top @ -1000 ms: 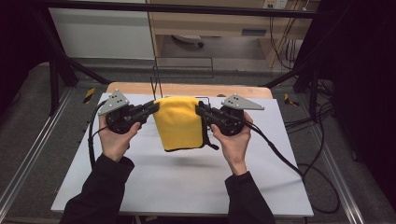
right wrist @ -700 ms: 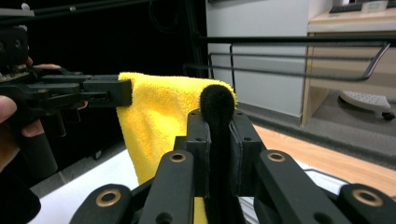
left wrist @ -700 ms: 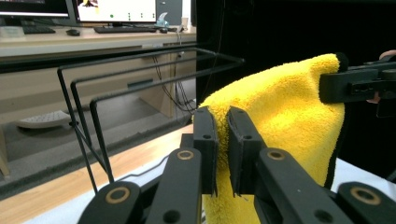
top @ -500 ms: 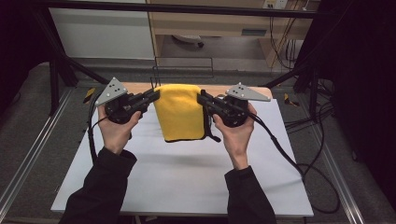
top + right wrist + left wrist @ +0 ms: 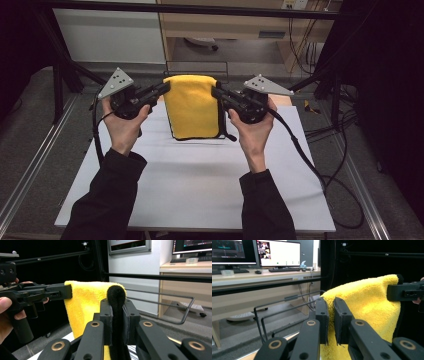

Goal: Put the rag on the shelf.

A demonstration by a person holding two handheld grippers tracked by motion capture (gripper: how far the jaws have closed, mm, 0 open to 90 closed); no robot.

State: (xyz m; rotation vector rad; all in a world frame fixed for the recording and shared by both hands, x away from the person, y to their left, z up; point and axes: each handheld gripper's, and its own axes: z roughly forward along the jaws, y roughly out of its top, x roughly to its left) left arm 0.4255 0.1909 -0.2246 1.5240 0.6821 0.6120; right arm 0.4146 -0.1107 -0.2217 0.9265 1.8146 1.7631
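Fluffy yellow terry-cloth towel with black edging [image 5: 193, 106] held up above the white counter [image 5: 200, 185]
It hangs folded, its lower edge clear of the surface; the left gripper [image 5: 163, 89] is clamped on its top left corner and the right gripper [image 5: 216, 92] on the black-edged top right corner, one in each hand, with a wire rack [image 5: 284, 312] beyond
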